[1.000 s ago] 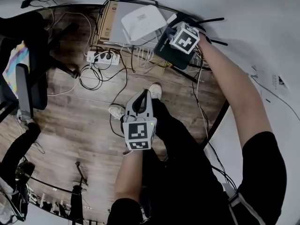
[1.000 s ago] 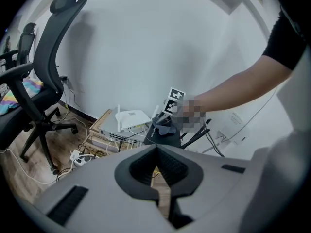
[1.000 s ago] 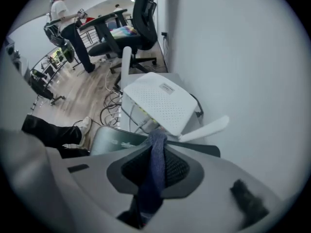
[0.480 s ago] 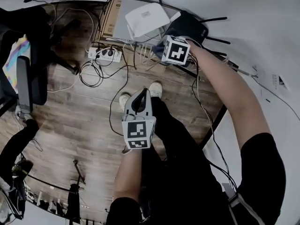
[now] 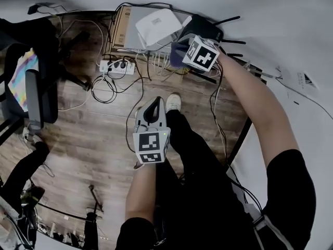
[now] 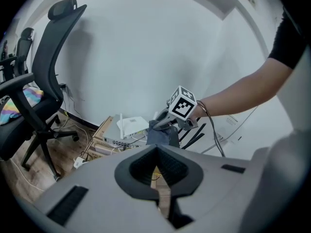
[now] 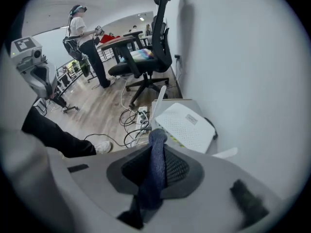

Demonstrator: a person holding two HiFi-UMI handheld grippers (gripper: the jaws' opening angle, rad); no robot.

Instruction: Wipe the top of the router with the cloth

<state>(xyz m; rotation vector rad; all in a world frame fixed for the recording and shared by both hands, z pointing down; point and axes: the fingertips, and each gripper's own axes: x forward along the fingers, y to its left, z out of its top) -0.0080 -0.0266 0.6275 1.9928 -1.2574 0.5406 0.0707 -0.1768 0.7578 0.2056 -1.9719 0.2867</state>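
Right gripper (image 7: 156,164) clenched on the single blue cloth (image 7: 158,137), which hangs bunched just beside the near edge of the white router (image 7: 187,125); left gripper (image 6: 158,166) closed, empty, held well apart over the floor. Risks, as I judge them: the narrow bunch wipes only a stripe, and pressing could shove the light router or snag the cables (image 5: 112,87). Count: two routers (one white, one black (image 5: 208,29)), one cloth, one power strip (image 5: 115,65).

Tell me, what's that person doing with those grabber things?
A person holds a gripper in each hand. The right gripper is shut on a dark blue cloth, down at the black router, beside a white router. The left gripper is shut on nothing and hangs back above the floor.
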